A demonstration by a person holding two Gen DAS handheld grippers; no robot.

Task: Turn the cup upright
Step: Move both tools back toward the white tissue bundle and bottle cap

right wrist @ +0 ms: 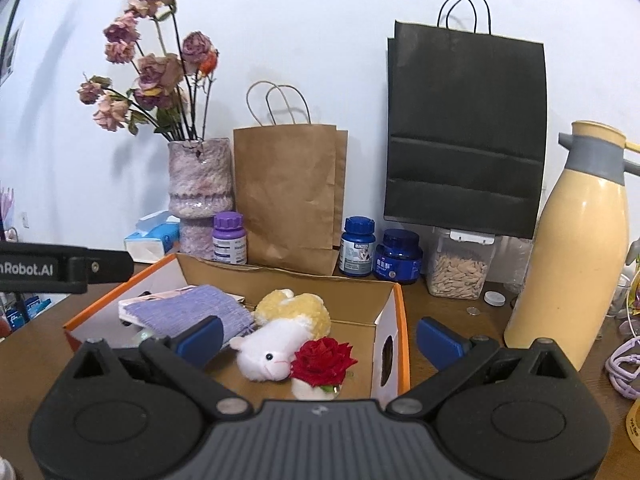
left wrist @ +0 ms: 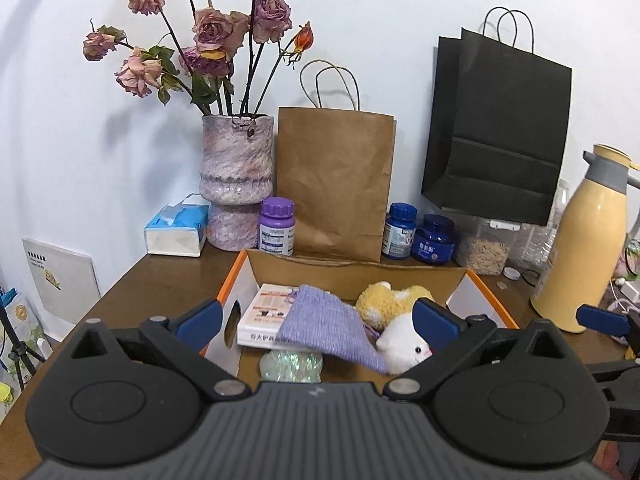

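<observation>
While a cluttered wooden table (left wrist: 160, 280) is stretching beneath everything, a black paper bag (left wrist: 500, 128) is looming against the wall behind an open cardboard box (left wrist: 352, 276). A brown paper bag (left wrist: 334, 184) and a vase of dried roses (left wrist: 236, 180) are also standing behind the box, and a cream thermos jug (right wrist: 576, 248) is standing to the right of it. At the box's near side, the left gripper (left wrist: 318, 318) and right gripper (right wrist: 319, 336) are hovering, fingers spread wide and gripping nothing. Inside the box, a purple knitted pouch (left wrist: 332, 320) is draping over a small carton, beside a plush toy (right wrist: 276, 344) and a red rose (right wrist: 322, 360). No cup is showing clearly; an iridescent translucent object (left wrist: 290, 366), which I cannot identify, is peeking from under the pouch.
</observation>
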